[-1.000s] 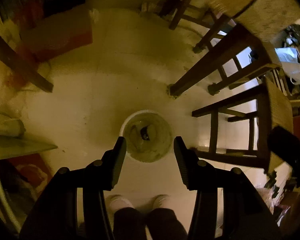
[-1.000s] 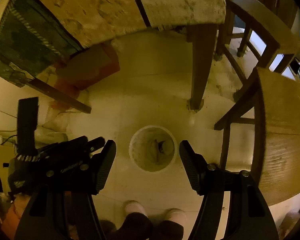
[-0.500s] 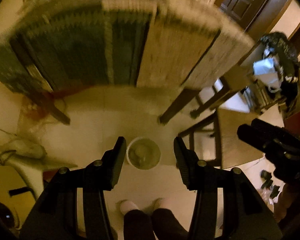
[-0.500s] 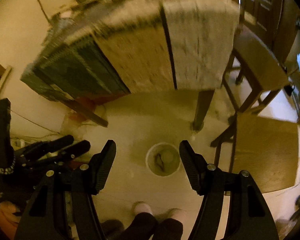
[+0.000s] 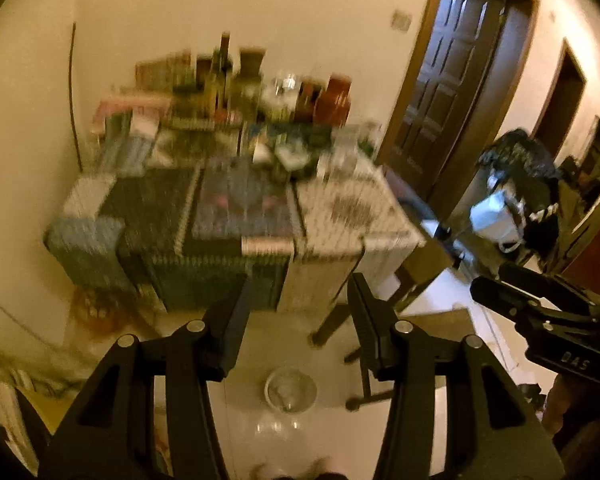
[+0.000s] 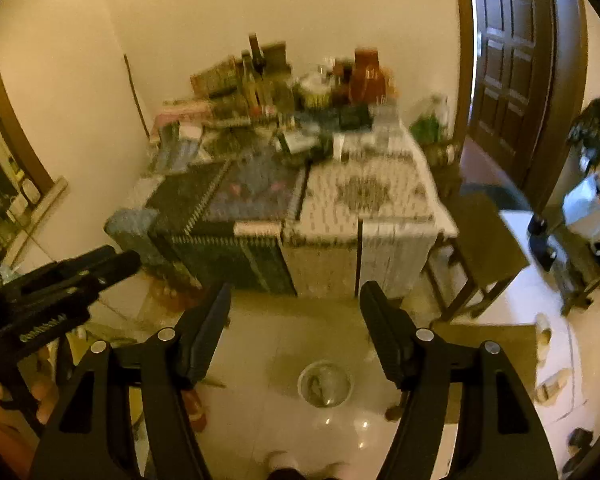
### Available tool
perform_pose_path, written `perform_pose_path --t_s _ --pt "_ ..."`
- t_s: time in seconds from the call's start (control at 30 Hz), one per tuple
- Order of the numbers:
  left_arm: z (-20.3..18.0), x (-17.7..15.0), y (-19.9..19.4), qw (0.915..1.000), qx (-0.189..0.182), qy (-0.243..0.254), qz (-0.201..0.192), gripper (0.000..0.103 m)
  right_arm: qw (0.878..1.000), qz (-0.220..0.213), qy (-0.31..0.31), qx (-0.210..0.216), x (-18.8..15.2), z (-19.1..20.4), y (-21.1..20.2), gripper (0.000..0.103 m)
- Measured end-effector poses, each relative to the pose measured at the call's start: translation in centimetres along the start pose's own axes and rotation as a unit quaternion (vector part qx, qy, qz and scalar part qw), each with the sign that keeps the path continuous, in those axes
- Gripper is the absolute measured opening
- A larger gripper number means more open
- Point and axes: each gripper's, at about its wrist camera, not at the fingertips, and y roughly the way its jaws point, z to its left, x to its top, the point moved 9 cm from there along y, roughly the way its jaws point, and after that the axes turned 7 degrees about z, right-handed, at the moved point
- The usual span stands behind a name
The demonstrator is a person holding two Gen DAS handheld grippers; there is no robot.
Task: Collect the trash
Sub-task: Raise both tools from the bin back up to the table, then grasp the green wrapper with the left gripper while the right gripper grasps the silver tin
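A small round trash bin stands on the pale tiled floor with some scraps in it; it also shows in the right wrist view. My left gripper is open and empty, raised well above the bin and facing a cluttered table. My right gripper is open and empty, raised and facing the same table. Bottles, jars and packets crowd the table's far end, blurred by motion. Each gripper shows at the edge of the other's view.
A patterned cloth hangs over the table's front. A wooden chair stands right of the table. A dark wooden door is at the back right. A rack with bags is at the right. Slippers lie on the floor.
Both grippers have tilted up from looking straight down at the bin to facing the table and wall. The bin has dropped low in both views and looks smaller. Both stay open.
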Motion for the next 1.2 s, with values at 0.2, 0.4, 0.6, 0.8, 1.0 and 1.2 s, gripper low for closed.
perform_pose_path --t_s 0.2,0.4,0.6,0.8,1.0,1.2 --pt "-0.4 2.5 -6.7 0.9973 0.0 0.023 -0.07 0.063 0.997 -0.075 0.003 -0.016 2.5 1.9 -5.7 0.083" --pt "-0.1 4.1 -10.1 0.993 -0.003 0.012 -0.117 0.099 0.991 -0.126 0.006 -0.036 4.0 2.3 -8.5 0.098" --pt "0.0 5.6 -10.3 0.9916 0.004 0.015 -0.128 0.099 0.989 -0.139 0.006 -0.042 5.3 1.7 -8.8 0.098" --pt "-0.2 8.0 -7.6 0.9915 0.022 0.018 -0.127 0.099 0.988 -0.148 0.003 -0.041 7.4 -0.2 -7.8 0.099" --pt "-0.8 11.9 -3.5 0.9922 0.036 0.01 -0.119 0.099 0.989 -0.146 0.001 -0.029 11.5 -3.1 -5.5 0.099" --pt "-1.8 17.7 1.2 0.9923 0.045 -0.014 -0.114 0.099 0.99 -0.143 -0.009 -0.022 16.3 -6.5 -3.3 0.099"
